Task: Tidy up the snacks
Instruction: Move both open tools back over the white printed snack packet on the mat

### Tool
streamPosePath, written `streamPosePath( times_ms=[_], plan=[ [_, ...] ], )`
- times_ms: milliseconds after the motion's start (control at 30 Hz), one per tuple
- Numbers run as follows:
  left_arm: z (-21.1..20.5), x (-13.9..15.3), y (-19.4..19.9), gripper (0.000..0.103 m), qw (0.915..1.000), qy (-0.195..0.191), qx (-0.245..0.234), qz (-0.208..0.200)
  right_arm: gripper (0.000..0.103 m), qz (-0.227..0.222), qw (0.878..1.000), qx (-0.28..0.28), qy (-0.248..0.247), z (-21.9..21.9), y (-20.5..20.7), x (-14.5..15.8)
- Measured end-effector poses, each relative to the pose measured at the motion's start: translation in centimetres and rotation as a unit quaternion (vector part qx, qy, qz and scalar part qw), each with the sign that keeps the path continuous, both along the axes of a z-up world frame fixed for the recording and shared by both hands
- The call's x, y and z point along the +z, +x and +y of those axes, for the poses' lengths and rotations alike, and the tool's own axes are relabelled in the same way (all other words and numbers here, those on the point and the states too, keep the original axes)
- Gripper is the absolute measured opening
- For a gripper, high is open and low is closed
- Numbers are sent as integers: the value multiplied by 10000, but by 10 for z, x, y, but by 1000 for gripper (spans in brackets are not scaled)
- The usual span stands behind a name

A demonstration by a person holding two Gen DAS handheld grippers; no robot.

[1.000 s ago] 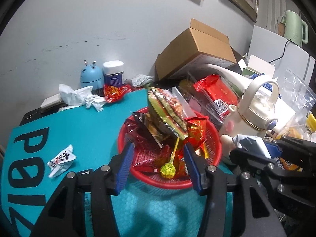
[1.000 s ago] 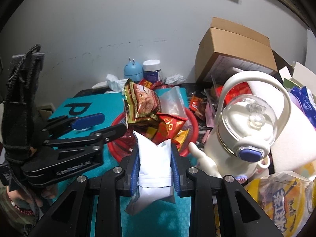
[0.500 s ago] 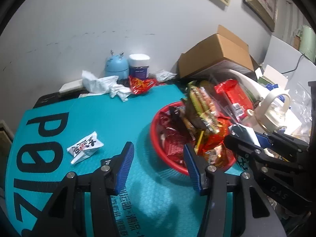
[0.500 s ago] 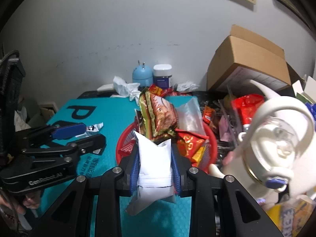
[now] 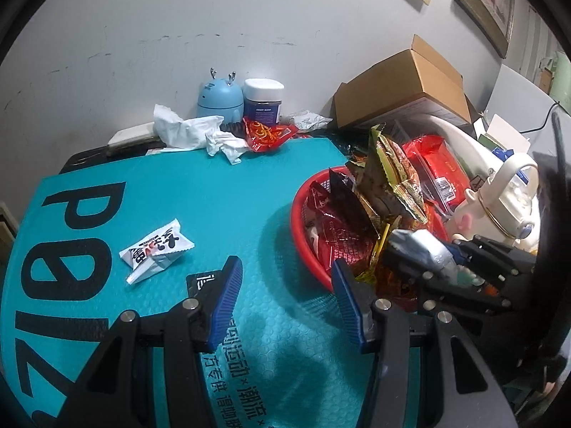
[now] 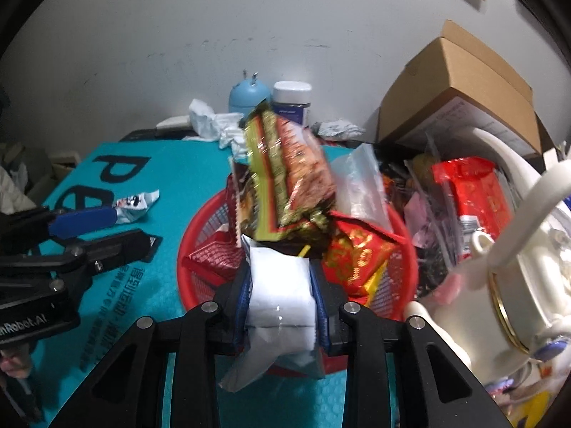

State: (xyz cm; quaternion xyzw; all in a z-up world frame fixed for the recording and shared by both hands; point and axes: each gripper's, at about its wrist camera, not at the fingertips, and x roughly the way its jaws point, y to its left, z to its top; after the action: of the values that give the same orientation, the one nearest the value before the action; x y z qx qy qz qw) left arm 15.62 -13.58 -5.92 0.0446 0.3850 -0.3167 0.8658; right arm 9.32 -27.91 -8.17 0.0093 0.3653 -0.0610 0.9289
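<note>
Fingers (image 6: 246,285) of the right gripper are clamping a white packet (image 6: 280,297), best lowered gently into the basket (image 6: 407,249); left fingers (image 5: 228,285) are gaping.

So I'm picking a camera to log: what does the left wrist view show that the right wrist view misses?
Only left: its open left gripper over the teal mat.
Only right: the right gripper clamping a white packet.
Both: the red mesh basket, the white printed sachet, the brown cardboard box.
</note>
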Motion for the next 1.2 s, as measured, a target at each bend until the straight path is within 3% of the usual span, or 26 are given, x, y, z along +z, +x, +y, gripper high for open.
streamPosePath(
  times_ms=[333,700,1200],
  plan=[
    [-2,1,-3,51,10000,7,-72,11,62,-33,9998,91,168,2,-11,3],
    [2,14,-12,51,9999,52,-7,-87,62,-135,9996,98,222,5,-21,17],
    [29,70,-56,51,9977,-63,152,-663,62,-709,9967,328,204,28,-60,69]
  ],
)
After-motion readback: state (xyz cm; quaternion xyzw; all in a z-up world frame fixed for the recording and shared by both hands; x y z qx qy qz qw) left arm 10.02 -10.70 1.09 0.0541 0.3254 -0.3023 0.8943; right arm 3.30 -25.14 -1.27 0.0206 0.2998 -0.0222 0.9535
